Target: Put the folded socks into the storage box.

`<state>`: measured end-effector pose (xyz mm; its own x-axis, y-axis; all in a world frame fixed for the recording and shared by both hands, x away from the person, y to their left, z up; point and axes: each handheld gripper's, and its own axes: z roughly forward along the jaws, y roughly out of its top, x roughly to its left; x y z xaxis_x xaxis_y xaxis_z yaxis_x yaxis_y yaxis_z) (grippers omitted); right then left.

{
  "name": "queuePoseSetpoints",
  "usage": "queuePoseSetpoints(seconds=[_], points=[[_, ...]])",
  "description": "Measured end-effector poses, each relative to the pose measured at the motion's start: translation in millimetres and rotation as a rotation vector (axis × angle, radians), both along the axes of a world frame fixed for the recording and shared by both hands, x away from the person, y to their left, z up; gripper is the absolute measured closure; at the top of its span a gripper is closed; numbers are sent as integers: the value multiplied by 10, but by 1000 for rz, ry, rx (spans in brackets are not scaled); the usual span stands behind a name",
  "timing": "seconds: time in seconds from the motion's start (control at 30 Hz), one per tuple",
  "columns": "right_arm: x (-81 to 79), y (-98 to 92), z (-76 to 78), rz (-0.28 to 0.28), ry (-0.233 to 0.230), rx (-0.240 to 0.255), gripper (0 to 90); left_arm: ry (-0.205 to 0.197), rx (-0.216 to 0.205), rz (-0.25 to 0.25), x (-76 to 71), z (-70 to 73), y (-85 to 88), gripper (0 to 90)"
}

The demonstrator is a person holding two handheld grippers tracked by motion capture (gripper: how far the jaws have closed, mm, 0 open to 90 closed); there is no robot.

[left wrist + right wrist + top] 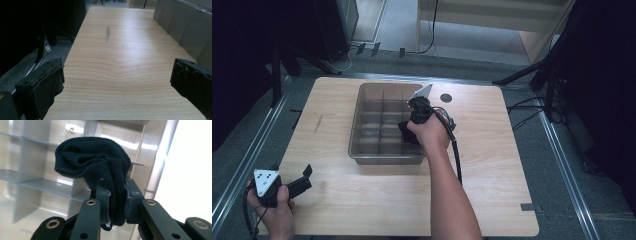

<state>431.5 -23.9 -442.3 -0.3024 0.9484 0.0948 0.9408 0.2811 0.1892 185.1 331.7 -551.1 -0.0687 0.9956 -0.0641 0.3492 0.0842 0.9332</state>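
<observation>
Field notes, taken left to right, all placed against the divided tray.

My left gripper rests low on the wooden table, well to the left of the tray and nearer to me than its front wall. Its jaws stand wide apart with nothing between them; in the left gripper view I see bare pale wood grain between the two padded jaws, a grey smear farther up the board, and the tray's outer wall at the right edge.

The tray is translucent grey plastic, rigid, thin-walled, glossy, with straight partitions that cut it into rectangular compartments. The ones I can see into look empty.

My right gripper sits over the tray's right-hand side, jaws clenched on a dark knitted cloth, likely a sock or a small cap; I cannot tell which. It hangs above a right-side compartment, not yet resting on the floor as far as I can judge.

Handling, by my judgement: the cloth is light, soft and limp. It is ribbed knit, matte, and bunches into folds above the pinch. It will not slip readily against the jaw pads, and nothing about it is fragile. A hold on a gathered fold, as now, seems sound; a hold on a single edge would let it unroll and drape over a partition.
</observation>
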Motion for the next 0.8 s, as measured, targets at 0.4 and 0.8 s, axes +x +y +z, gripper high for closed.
queuePoseSetpoints(seconds=[0.4,0.8], points=[[-33,74,-259,44,-39,-72,788,5,-1,0,1,1,3,0],[-34,111,-201,46,-11,-61,632,7,-6,-1,2,2,10,0]])
